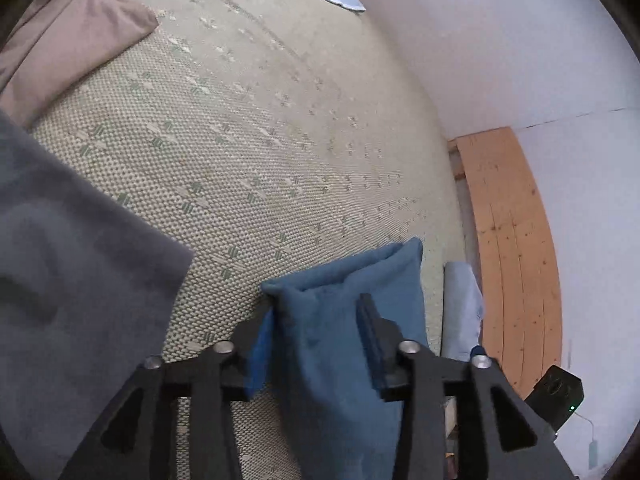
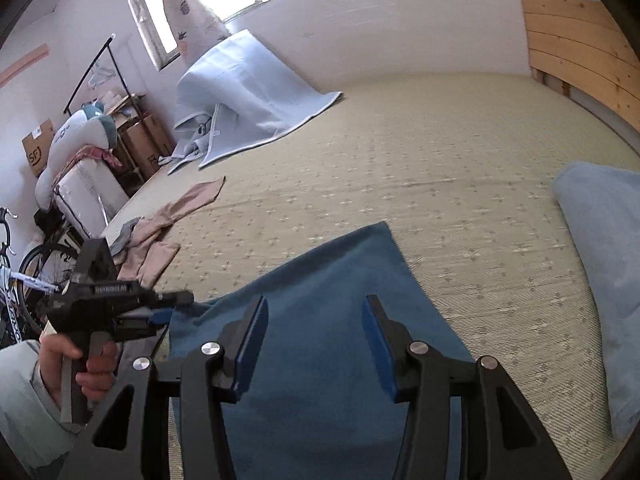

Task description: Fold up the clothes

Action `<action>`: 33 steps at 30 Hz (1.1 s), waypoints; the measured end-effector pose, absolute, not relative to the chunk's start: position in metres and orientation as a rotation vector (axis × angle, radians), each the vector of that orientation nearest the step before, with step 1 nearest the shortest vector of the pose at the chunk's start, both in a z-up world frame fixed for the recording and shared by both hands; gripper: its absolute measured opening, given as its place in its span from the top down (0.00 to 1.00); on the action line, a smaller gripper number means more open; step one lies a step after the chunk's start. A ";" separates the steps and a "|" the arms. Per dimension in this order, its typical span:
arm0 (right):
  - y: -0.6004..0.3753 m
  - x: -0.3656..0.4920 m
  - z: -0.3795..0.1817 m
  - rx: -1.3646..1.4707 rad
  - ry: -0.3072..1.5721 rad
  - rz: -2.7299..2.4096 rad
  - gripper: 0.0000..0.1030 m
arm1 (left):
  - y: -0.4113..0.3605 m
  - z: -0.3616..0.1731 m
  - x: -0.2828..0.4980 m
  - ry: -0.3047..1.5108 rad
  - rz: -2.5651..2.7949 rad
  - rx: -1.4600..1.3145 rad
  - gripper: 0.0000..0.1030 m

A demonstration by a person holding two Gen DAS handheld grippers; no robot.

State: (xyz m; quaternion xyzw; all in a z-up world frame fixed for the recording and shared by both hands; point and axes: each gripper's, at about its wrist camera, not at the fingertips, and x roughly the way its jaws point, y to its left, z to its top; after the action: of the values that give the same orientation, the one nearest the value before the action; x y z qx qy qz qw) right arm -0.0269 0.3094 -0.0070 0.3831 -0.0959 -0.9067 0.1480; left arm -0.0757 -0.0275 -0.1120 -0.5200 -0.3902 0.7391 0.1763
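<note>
A folded blue garment point(image 1: 344, 280) lies on the woven bed mat point(image 1: 260, 120). Its near part runs between the fingers of my left gripper point(image 1: 318, 300), whose jaws stand apart; the fold's edge touches the left fingertip, and the pads do not press on the cloth. In the right wrist view the same blue garment point(image 2: 340, 272) lies flat under my right gripper point(image 2: 316, 300), which is open with nothing pinched. A hand holds the left gripper point(image 2: 168, 308) at the garment's left edge.
A grey garment point(image 1: 80, 260) lies to the left and a pink-beige one point(image 1: 80, 40) farther back. A light blue pillow point(image 2: 600, 260) is on the right, a blanket point(image 2: 248, 92) at the far wall, and a wooden headboard point(image 2: 580, 48) beyond. A bicycle point(image 2: 24, 280) stands off the bed's left edge.
</note>
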 end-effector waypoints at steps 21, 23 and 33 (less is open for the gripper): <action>0.160 0.004 -0.033 1.018 0.155 -2.540 0.50 | -0.019 -0.079 -0.073 -1.046 2.073 -1.421 0.95; 0.146 0.012 -0.036 0.996 0.210 -2.569 0.49 | -0.018 -0.072 -0.073 -1.040 2.062 -1.394 0.95; 0.106 0.066 -0.071 1.019 0.568 -2.787 0.47 | -0.019 -0.057 -0.069 -1.050 2.006 -1.350 0.96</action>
State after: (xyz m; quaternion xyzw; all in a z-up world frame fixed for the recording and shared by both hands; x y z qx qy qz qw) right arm 0.0657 0.1064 -0.0712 0.3365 0.1876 -0.9208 0.0602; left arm -0.0693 -0.0189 -0.0574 -0.4959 -0.3858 0.7367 0.2500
